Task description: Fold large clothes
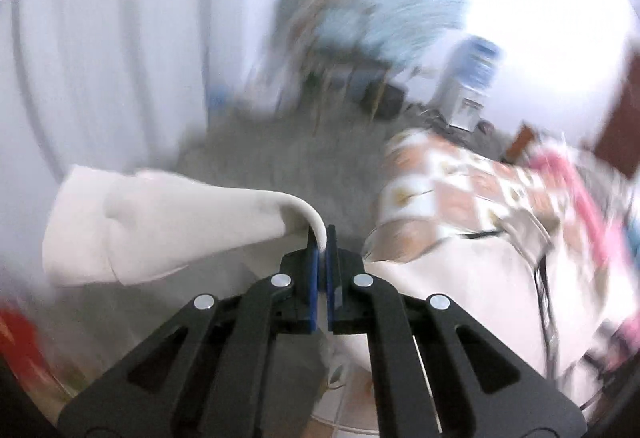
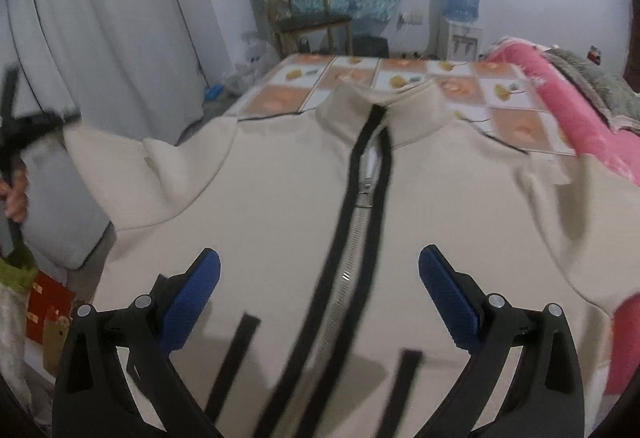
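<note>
A cream zip-up jacket (image 2: pixel 260 198) lies front up on the bed, its black zipper (image 2: pixel 360 178) running down the middle and its collar at the far end. My right gripper (image 2: pixel 320 258) hovers open above the jacket's chest, blue pads (image 2: pixel 192 290) wide apart with nothing between them. My left gripper (image 1: pixel 322 244) is shut on the edge of the jacket's left sleeve (image 1: pixel 160 226), which hangs lifted off the bed's left side. In the right wrist view the left gripper (image 2: pixel 70 117) shows at the far left, at the end of that stretched sleeve (image 2: pixel 132 166), with a hand (image 2: pixel 16 194) below it.
The bed has a checked orange-and-white sheet (image 2: pixel 360 78). A pink blanket (image 2: pixel 560 110) and a grey throw (image 2: pixel 592 86) lie along its right side. White curtain (image 2: pixel 112 18) on the left, a wooden chair (image 2: pixel 308 14) and water dispenser (image 2: pixel 462 10) behind, a red box (image 2: pixel 48 302) on the floor.
</note>
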`<state>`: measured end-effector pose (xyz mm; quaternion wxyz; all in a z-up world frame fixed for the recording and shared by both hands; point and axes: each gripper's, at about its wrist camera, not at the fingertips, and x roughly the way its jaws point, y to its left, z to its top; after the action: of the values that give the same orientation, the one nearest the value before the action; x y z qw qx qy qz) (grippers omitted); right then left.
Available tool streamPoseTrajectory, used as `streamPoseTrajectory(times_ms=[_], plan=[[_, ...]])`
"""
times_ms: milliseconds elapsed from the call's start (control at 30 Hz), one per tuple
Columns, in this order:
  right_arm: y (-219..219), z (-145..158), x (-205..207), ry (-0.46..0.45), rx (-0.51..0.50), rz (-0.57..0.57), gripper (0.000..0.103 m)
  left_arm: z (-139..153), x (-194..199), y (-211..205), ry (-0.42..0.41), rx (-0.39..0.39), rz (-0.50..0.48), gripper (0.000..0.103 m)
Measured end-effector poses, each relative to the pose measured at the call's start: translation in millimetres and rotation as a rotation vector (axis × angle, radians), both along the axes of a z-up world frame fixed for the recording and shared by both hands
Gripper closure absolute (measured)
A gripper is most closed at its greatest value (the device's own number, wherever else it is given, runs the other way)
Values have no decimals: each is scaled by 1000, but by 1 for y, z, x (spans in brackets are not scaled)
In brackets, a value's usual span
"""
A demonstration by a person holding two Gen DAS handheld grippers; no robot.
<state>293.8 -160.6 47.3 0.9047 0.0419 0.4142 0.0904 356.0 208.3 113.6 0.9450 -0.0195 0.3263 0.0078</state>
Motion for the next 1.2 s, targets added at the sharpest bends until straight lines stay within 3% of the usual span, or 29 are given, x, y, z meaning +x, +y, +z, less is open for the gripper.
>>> streamPoseTrajectory(times_ms=[67,167,267,300,333,367,400,500,600,800,1000,1200], plan=[[-14,10,-15,-25,5,-16,6,26,-17,-64,-61,149,-99,100],[-31,19,-37,-57,-3,-37,6,30,-48,-151,-81,294,-253,98],[-53,30,-63,-89,-24,-66,6,2,-71,-211,-22,316,-377,96],[-60,31,-69,-91,-30,-73,6,-12,-78,-224,13,310,-408,90],[-66,31,-75,-91,-36,-80,6,-31,-80,-235,67,290,-436,74],[-72,30,-80,-88,-41,-87,6,-44,-82,-240,103,274,-443,64],[-81,28,-84,-76,-48,-96,6,-60,-83,-243,149,246,-445,53],[-101,21,-91,-29,-44,-102,6,-85,-94,-231,239,114,-446,51],[-115,15,-89,9,-42,-105,6,-84,-117,-213,209,-12,-441,36],[-111,19,-66,33,13,-60,6,-83,-130,-176,138,-75,-350,35],[-48,42,-19,14,98,158,6,-115,-95,-145,218,-24,-70,36],[50,36,45,62,73,348,12,-149,-85,-114,250,-97,31,36]])
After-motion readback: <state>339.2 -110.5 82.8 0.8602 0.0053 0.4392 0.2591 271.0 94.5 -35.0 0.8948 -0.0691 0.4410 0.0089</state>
